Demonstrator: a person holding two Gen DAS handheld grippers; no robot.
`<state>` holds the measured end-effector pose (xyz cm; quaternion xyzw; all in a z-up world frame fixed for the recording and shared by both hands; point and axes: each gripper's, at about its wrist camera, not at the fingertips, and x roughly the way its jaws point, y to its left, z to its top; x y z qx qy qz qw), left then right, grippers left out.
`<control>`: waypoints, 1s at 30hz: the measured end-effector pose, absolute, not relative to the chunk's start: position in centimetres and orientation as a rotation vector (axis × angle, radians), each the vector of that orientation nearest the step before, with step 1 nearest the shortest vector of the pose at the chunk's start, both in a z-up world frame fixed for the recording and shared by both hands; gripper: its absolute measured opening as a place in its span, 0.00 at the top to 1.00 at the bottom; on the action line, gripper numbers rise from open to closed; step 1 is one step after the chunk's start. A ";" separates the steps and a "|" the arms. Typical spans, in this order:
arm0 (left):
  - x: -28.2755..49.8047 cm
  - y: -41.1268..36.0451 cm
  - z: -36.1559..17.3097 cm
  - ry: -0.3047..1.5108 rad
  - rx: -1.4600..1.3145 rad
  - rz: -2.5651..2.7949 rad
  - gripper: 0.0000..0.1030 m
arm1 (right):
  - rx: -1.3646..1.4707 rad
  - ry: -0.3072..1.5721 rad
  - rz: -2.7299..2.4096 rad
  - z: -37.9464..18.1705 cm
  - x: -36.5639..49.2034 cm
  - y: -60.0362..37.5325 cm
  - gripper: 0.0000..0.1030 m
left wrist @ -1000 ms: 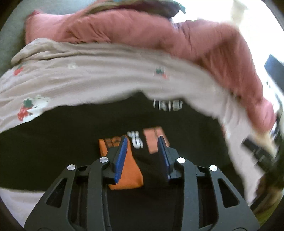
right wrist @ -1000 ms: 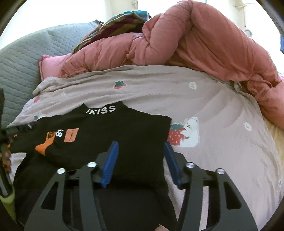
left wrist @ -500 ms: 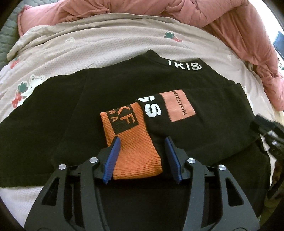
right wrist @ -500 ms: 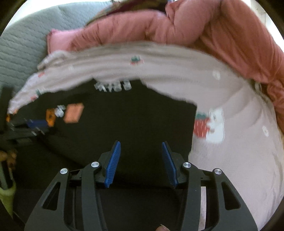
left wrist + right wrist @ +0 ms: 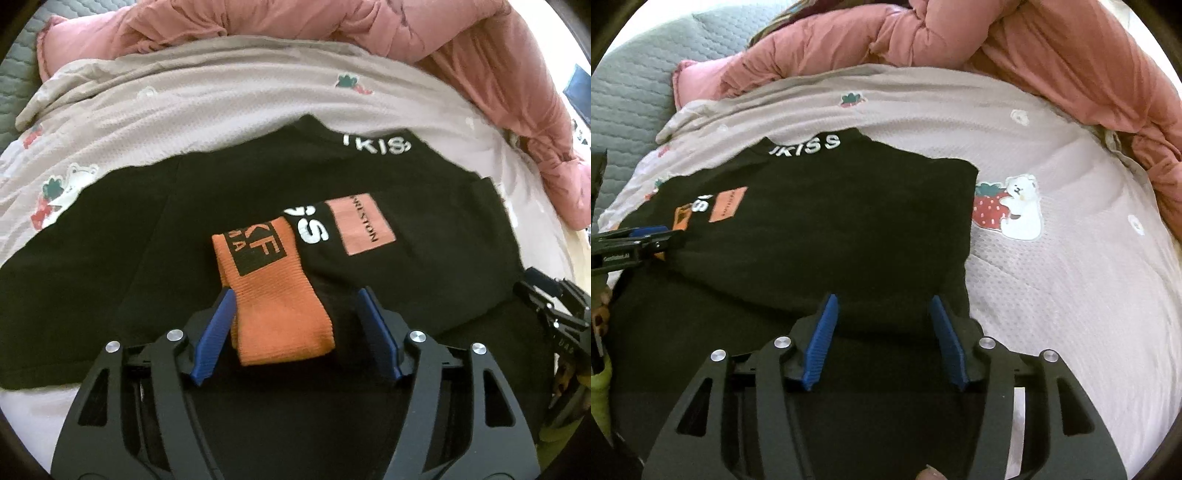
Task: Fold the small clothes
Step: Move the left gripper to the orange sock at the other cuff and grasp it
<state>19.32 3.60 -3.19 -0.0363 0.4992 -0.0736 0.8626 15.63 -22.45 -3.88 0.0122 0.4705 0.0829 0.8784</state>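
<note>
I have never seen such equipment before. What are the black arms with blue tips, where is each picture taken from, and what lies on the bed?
No robot is here: a person holds one two-finger gripper in each hand, each carrying a wide-angle camera looking along its fingers. One picture comes from the left gripper, the other from the right gripper. On the pale printed bedsheet lies a black long-sleeved top with white lettering, one sleeve with an orange ribbed cuff folded across it. A crumpled pink quilt lies behind. Both grippers are open; the cuff lies between the left one's fingers, ungripped.
</note>
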 end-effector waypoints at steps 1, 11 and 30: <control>19.1 3.8 -2.9 1.038 -0.082 -0.155 0.39 | 0.028 0.977 0.173 -3.6 15.4 -22.5 0.46; 16.0 6.4 -0.2 0.953 -0.120 -0.125 0.20 | 0.038 0.912 0.228 -0.9 14.4 -20.2 0.25; 11.9 10.5 0.8 0.882 -0.149 -0.011 0.09 | 0.023 0.816 0.286 2.7 13.7 -15.5 0.07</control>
